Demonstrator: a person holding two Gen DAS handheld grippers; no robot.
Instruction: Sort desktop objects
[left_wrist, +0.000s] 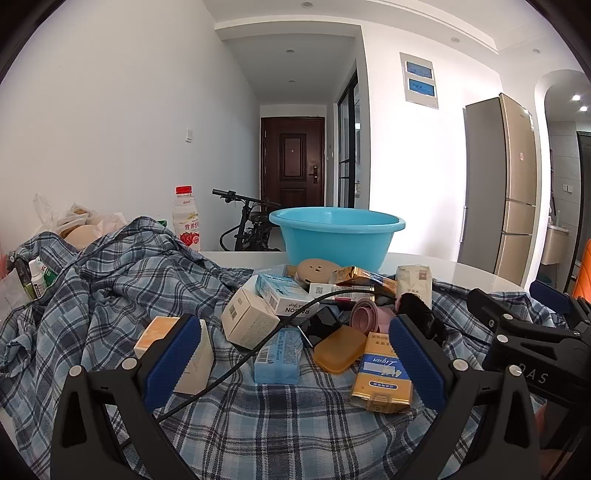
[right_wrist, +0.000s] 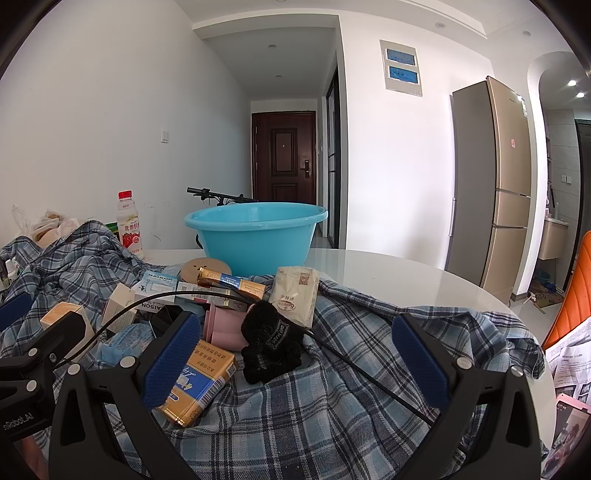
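A pile of small things lies on a blue plaid shirt (left_wrist: 110, 295) on a white table: a gold and blue cigarette pack (left_wrist: 382, 373), an amber soap case (left_wrist: 340, 349), a light blue packet (left_wrist: 279, 356), a white box (left_wrist: 247, 321), a pink cup (left_wrist: 369, 315), a black scrunchie (right_wrist: 273, 341) and a black cable (left_wrist: 240, 363). A blue basin (left_wrist: 336, 236) stands behind the pile. My left gripper (left_wrist: 295, 362) is open and empty, low in front of the pile. My right gripper (right_wrist: 295, 358) is open and empty, around the scrunchie's near side; the cigarette pack (right_wrist: 201, 387) lies by its left finger.
A drink bottle with a red cap (left_wrist: 186, 218) stands at the back left beside plastic bags (left_wrist: 70, 221). Small bottles (left_wrist: 37, 277) sit at the far left. A beige pouch (right_wrist: 297, 291) lies right of the pile. Papers (right_wrist: 569, 354) lie at the right table edge.
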